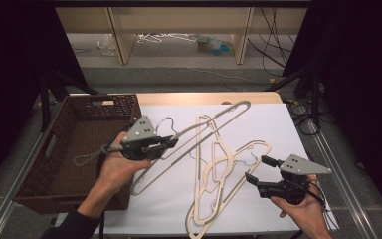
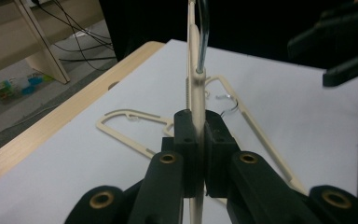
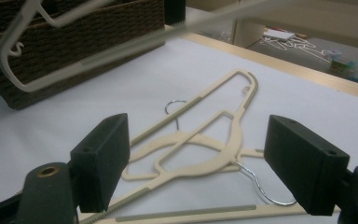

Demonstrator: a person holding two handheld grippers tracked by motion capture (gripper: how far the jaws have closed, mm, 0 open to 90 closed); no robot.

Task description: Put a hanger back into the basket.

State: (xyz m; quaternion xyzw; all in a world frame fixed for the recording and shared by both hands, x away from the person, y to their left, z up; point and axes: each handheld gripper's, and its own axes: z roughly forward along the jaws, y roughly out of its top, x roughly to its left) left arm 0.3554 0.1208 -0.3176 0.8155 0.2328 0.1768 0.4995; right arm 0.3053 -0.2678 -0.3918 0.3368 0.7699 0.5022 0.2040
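Hanger (image 1: 189, 144), cream plastic with a metal hook, pinched at its neck just below the hook by the left gripper (image 1: 171, 142), jaws shut tight on it; seen edge-on between the pads in the left gripper view (image 2: 197, 100). Long axis runs slanted from a near corner by the basket, past the gripper, to a far corner beyond it, the whole lifted off the white sheet (image 1: 268, 124). Wicker basket (image 1: 74, 149) lies directly behind the left hand, nearer to it than to the other; its visible interior holds nothing. Remaining hangers (image 1: 219, 174), several overlapping, lie flat on the sheet just ahead of the right gripper (image 1: 258, 170), whose jaws stand wide apart and hold nothing, aimed down at the pile (image 3: 200, 154).
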